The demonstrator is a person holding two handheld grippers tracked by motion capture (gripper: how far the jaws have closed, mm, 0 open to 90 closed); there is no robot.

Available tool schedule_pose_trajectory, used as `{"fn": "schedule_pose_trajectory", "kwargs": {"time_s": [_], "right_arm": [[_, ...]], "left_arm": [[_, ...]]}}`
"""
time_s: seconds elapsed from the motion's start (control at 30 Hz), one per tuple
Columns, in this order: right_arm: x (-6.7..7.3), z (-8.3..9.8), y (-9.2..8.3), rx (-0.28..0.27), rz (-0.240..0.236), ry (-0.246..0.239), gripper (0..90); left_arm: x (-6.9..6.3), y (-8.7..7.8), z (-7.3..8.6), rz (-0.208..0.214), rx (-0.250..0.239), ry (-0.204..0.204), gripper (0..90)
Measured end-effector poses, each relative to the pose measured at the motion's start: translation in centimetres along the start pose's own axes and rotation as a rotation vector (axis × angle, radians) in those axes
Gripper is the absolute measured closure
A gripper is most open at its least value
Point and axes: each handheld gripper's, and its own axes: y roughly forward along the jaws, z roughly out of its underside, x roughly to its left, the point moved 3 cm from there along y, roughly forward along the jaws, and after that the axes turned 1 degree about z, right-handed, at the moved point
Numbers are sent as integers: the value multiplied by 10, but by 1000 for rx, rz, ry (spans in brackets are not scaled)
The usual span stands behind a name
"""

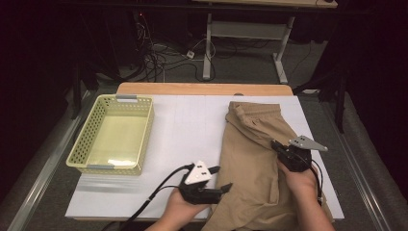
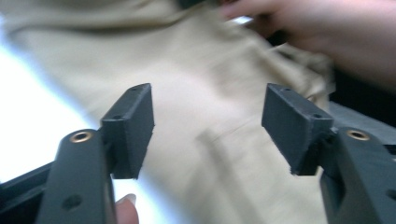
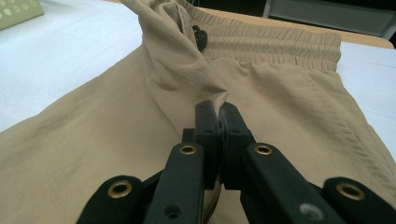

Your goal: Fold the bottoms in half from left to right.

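Khaki shorts (image 1: 255,163) lay flat on the right half of the white table (image 1: 192,130), waistband toward the far edge. Right gripper (image 3: 218,109) was pinched tight on a raised fold of the shorts' fabric near the middle, the cloth tented up from the jaws. Left gripper (image 1: 222,178) sat at the shorts' left near edge, jaws spread apart, nothing between them, fabric just beyond. Yellow basket (image 1: 79,144) stood at the table's left, well apart.

Black two-jaw left gripper (image 1: 220,178) and right gripper (image 1: 275,145); brass screw inserts, grey triangular top plates, black trailing cables.
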Motion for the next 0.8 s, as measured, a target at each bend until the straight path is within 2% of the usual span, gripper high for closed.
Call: {"fn": "schedule_pose_trajectory", "kwargs": {"time_s": [0.03,0.1,0.17,0.23,0.37,0.43,0.5,0.67,0.8], "right_arm": [[0,0,0,3,4,1,887],[0,0,1,7,8,1,887],[0,1,1,11,11,1,887],[1,0,1,11,12,0,887],[2,-1,0,14,18,-7,887],[3,-2,-1,16,20,-11,887],[4,-3,-2,18,21,-15,887],[5,-5,-2,19,22,-24,887],[7,-6,-2,19,22,-26,887]], "left_arm": [[6,-6,4,-9,-1,-16,330],[14,-18,11,-30,-1,-34,265],[21,-29,17,-45,-11,-30,261],[29,-38,24,-71,-2,-31,207],[43,-50,38,-92,13,-27,194],[48,-53,43,-102,7,-38,151],[53,-55,47,-106,1,-38,149],[64,-52,56,-168,22,-64,5],[67,-49,56,-193,-2,-44,0]]}}
